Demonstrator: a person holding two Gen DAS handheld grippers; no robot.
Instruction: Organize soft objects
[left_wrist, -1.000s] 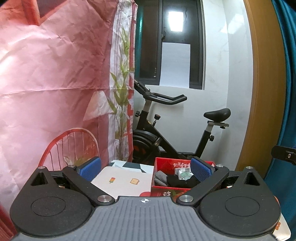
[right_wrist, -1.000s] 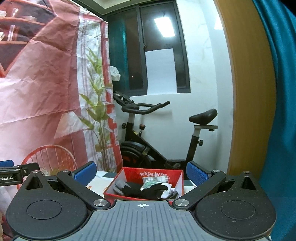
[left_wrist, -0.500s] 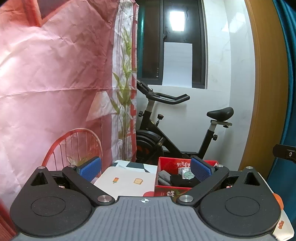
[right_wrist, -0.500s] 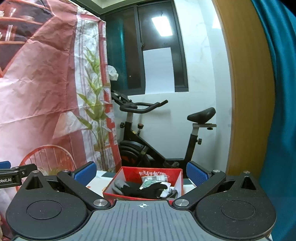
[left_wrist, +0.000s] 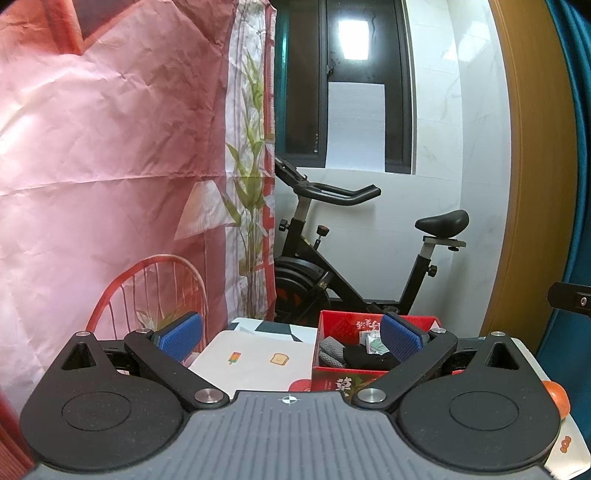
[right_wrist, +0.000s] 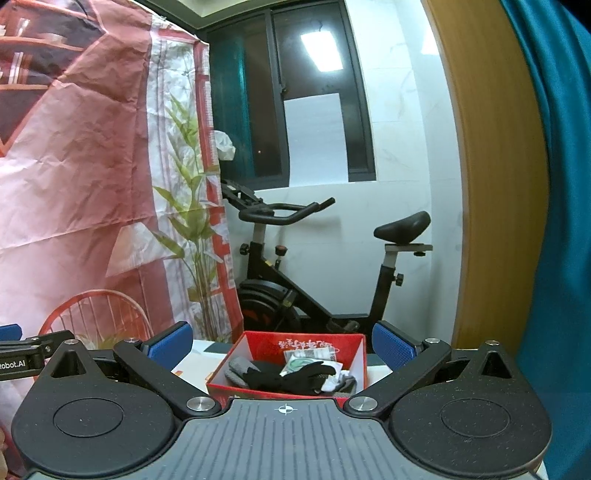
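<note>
A red cardboard box (right_wrist: 236, 365) (left_wrist: 334, 382) stands on the table and holds a black glove (right_wrist: 291, 376), a grey cloth (right_wrist: 240, 367) and small packets (right_wrist: 306, 356). My right gripper (right_wrist: 282, 343) hangs open just in front of the box, with nothing between its blue pads (right_wrist: 388, 345). My left gripper (left_wrist: 291, 334) is open too and empty, set left of the box; its right pad (left_wrist: 400, 338) overlaps the box in view. In the left wrist view the grey cloth (left_wrist: 330, 352) and black glove (left_wrist: 364, 358) show inside the box.
The table carries a white cloth with small food prints (left_wrist: 255, 360). A black exercise bike (right_wrist: 314, 266) stands behind the table by the white wall. A pink printed backdrop (left_wrist: 110, 166) hangs at left, a wooden frame (right_wrist: 491, 184) and teal curtain (right_wrist: 561, 221) at right.
Both grippers have drifted slightly, so the box and bike sit a little lower and further right in the left wrist view. Both stay open and empty.
</note>
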